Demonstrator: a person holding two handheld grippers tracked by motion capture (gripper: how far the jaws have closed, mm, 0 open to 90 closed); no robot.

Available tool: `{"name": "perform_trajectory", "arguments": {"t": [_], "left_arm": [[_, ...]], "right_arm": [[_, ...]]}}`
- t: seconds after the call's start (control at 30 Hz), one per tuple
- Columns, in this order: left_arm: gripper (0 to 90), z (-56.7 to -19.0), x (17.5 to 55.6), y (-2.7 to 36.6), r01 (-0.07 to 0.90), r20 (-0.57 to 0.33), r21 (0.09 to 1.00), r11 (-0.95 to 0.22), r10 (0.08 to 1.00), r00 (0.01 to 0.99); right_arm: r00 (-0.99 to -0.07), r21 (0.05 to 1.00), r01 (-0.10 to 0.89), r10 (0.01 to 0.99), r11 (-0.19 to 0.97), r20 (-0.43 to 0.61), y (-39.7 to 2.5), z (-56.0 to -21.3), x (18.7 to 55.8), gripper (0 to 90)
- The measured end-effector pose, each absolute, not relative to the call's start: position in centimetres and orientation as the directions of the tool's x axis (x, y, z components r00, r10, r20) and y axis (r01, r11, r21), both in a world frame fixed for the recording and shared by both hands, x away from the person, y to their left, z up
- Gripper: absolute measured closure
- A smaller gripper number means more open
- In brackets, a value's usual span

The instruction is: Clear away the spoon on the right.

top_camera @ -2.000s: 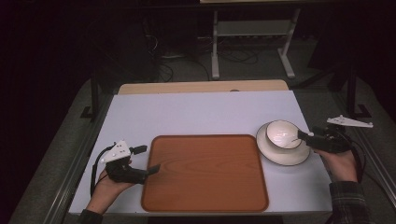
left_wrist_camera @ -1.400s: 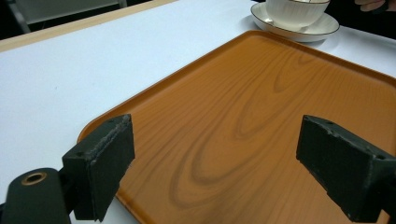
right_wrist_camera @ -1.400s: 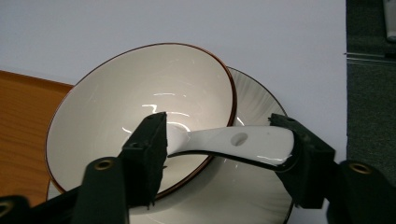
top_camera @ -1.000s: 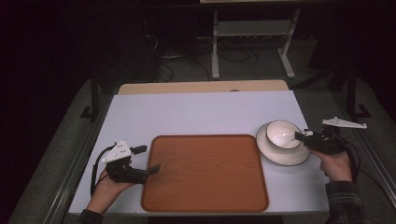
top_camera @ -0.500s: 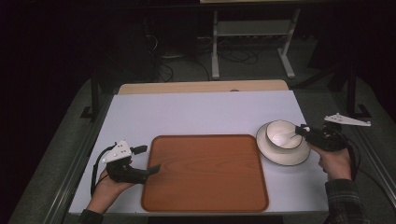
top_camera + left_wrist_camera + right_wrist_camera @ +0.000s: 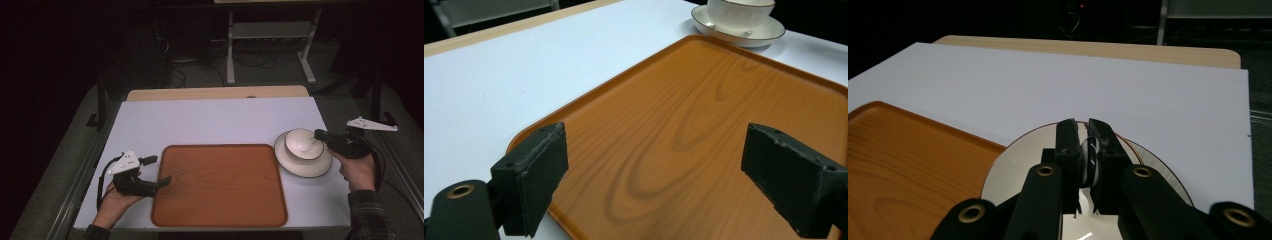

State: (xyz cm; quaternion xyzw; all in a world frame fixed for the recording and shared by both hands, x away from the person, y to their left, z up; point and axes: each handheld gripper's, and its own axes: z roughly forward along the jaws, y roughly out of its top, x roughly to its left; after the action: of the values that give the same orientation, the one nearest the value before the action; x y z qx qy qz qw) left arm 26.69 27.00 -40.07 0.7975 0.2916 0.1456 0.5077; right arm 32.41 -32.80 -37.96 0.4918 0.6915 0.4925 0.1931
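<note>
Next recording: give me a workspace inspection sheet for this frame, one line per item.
Surface: white table top, with a pale wooden strip along its far edge.
Job's things: brown wooden tray, bare; white cup standing on a white saucer right of the tray.
Clutter: nothing seen.
Grippers: left gripper open, jaws wide apart at the tray's near-left corner; right gripper shut on the cup's rim.
Cables: black cable trailing from the left gripper.
Surroundings: dark room; white metal stand and floor cables behind the table.
</note>
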Motion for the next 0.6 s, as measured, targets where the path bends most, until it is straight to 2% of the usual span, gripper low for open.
{"name": "perform_trajectory", "arguments": {"t": [0.6], "left_arm": [[10.8,-39.6,26.6,27.3,0.311,-0.064,0.898,-0.311,0.609,0.791]], "right_arm": [[-0.455,0.879,0.472,0.873,0.07,0.174,-32.5,-36.4,32.3,83.7]]}}
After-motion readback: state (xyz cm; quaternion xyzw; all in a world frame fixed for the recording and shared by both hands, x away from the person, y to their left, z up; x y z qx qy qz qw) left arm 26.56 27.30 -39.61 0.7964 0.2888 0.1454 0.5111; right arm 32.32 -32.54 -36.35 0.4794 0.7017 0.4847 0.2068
